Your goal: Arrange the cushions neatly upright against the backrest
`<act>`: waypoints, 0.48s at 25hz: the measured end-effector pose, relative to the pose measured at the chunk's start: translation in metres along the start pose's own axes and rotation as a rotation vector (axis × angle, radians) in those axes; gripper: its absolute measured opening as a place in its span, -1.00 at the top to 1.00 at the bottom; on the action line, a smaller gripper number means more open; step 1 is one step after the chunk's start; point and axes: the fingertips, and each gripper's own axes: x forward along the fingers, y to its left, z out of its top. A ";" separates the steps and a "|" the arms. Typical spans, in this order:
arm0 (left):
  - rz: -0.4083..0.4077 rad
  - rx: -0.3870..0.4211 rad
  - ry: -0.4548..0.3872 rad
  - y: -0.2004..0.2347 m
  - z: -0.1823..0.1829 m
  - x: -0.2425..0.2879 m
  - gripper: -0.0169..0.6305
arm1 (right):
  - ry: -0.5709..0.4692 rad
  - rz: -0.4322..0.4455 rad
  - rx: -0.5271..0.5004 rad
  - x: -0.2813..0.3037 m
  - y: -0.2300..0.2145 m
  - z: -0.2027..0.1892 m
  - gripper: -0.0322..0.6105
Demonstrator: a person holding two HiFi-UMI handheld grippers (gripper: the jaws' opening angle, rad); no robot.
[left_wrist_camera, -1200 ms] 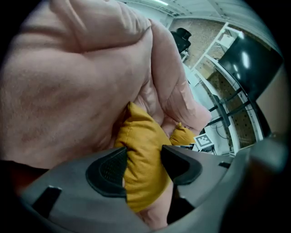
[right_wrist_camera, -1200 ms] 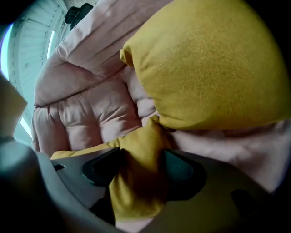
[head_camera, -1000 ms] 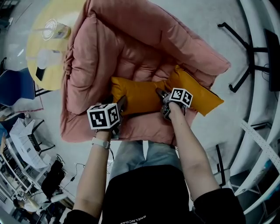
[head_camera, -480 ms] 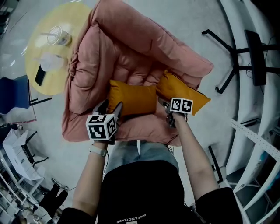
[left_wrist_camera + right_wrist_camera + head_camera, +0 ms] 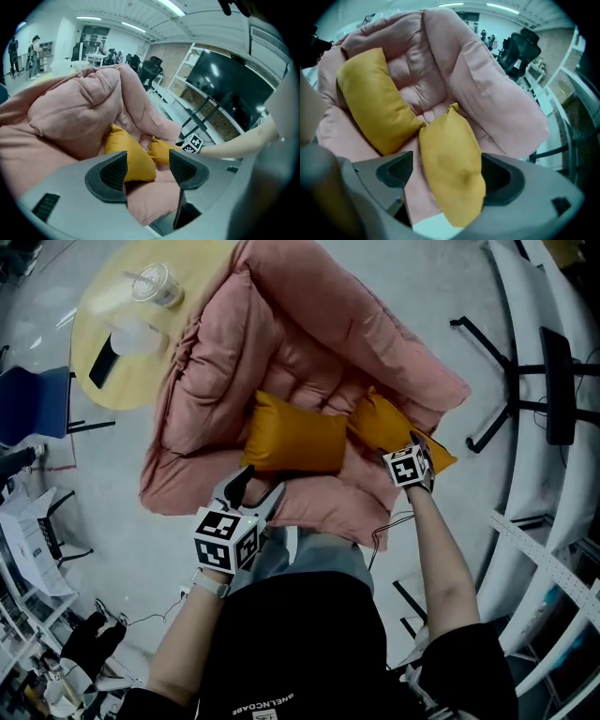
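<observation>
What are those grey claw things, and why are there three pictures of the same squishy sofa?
A person holds a hand tool with two jaws, called a gripper, in each hand. The picture from above comes from a camera on the person's head. The other two come from small cameras riding on the grippers.

The left gripper is open with nothing in it. The right gripper has just been opening its jaws; the right cushion lies loosely between them, not squeezed. The left cushion sits beside it on the pink sofa. A yellow table nearby holds a cup.
</observation>
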 end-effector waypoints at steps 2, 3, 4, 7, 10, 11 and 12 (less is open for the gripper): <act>-0.006 -0.026 0.007 -0.003 -0.010 -0.004 0.09 | 0.035 -0.010 -0.060 0.014 -0.005 0.000 -0.47; -0.009 -0.037 0.012 -0.004 -0.014 -0.004 0.09 | 0.052 -0.007 -0.083 0.021 -0.006 0.001 -0.47; -0.010 -0.047 0.017 -0.005 -0.019 -0.004 0.09 | 0.068 -0.001 -0.101 0.030 -0.006 0.000 -0.47; 0.000 -0.076 0.030 -0.009 -0.033 0.000 0.09 | 0.094 0.007 -0.142 0.051 -0.008 -0.002 -0.47; 0.015 -0.105 0.030 -0.013 -0.043 0.002 0.09 | 0.094 0.009 -0.146 0.061 -0.011 -0.002 -0.47; 0.019 -0.114 0.028 -0.013 -0.045 0.002 0.09 | 0.096 0.012 -0.143 0.064 -0.011 -0.001 -0.47; 0.023 -0.124 0.025 -0.012 -0.045 0.003 0.09 | 0.099 0.015 -0.140 0.067 -0.012 0.000 -0.47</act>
